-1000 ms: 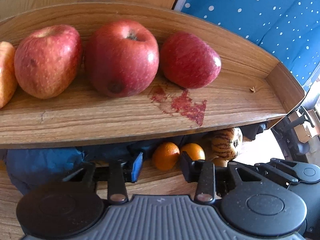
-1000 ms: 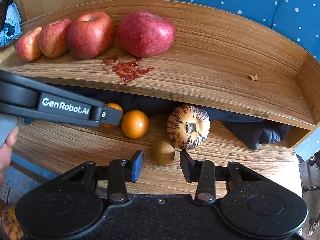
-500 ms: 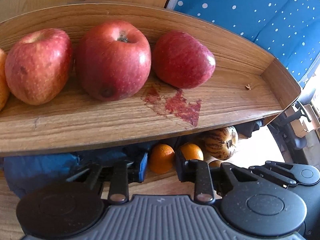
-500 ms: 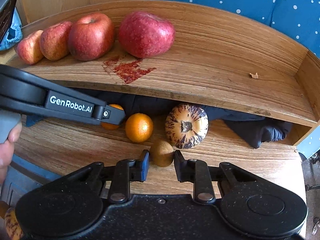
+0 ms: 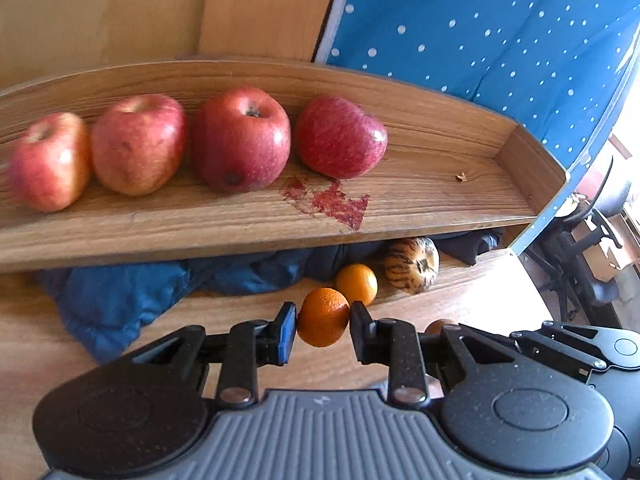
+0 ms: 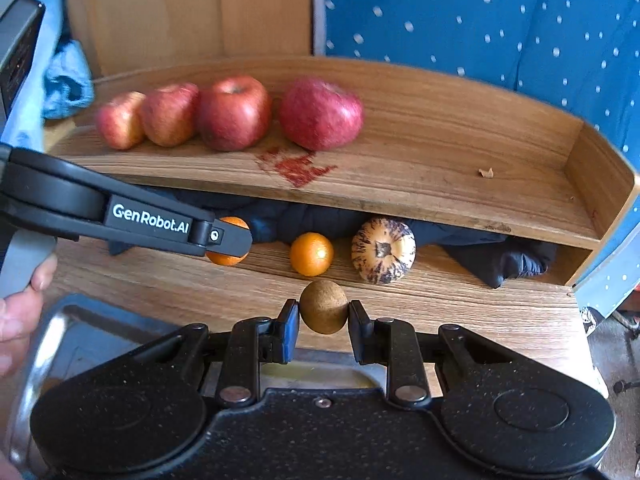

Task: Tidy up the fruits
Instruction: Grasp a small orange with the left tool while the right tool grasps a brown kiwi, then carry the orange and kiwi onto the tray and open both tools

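Across the top of both views, from 9 o'clock to 3 o'clock, runs the long curved wooden shelf (image 5: 420,204), and four red apples (image 5: 240,144) sit on it in a row on the 9 o'clock side. Under the shelf is the flat wooden table (image 6: 460,312), with a crumpled dark blue cloth (image 5: 120,300) pushed in below the shelf. At 1 o'clock from the right gripper (image 6: 323,316) a pale round fruit with dark stripes (image 6: 383,249) sits on the table, and a small loose orange (image 6: 311,253) sits just beside it at its 9 o'clock. The left gripper (image 5: 322,322) is clenched on another small round orange (image 5: 323,317), which sits right between its two fingers and touches both. The right gripper is clenched on a little brown fuzzy fruit like a kiwi (image 6: 323,306), held the same way, at 12 o'clock from its black body. A shiny metal tray (image 6: 80,340) shows at 8 o'clock in the right view. I think the step now is picking up, and both fruits look held. Next, each fruit likely needs to be carried to its own spot, maybe the shelf or the tray, and put down softly so it does not roll.
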### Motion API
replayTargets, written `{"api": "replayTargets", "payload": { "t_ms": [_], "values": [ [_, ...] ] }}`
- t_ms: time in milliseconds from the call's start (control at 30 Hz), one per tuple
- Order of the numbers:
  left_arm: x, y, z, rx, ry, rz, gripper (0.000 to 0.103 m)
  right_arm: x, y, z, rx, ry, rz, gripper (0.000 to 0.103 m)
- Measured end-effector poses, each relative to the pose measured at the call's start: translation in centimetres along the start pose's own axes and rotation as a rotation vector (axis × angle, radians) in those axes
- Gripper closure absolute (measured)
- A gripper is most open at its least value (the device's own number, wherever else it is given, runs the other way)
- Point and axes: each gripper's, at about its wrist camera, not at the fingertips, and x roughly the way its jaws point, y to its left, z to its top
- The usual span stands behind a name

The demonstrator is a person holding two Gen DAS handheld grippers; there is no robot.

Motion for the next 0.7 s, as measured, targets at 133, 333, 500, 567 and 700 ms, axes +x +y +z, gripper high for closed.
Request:
{"api": "replayTargets", "payload": {
  "t_ms": [133,333,500,567,700],
  "values": [
    [-2.4,-0.1,-1.7,-0.04,-0.027,0.023,0.072,-2.0,1.2,-0.4,-0.041,-0.017,0.035,0.075],
    [-5.3,0.7,-4.6,-0.098,-0.043,0.063,0.072,-4.7,2.7,-2.0,-0.094,-0.017,0.103,0.075],
    [-7.4,1.5,-7.2,-0.159,-0.048,0.112,0.072,-6.1,3.7,-3.5,-0.142,-0.004,0.155,0.075],
    [-8.2,1.8,-8.1,-0.181,-0.047,0.129,0.072,-6.5,4.1,-4.1,-0.155,0.006,0.175,0.075],
    [-9.4,2.1,-9.8,-0.231,-0.038,0.161,0.072,-7.1,4.6,-5.2,-0.178,0.021,0.208,0.075]
  ]
}}
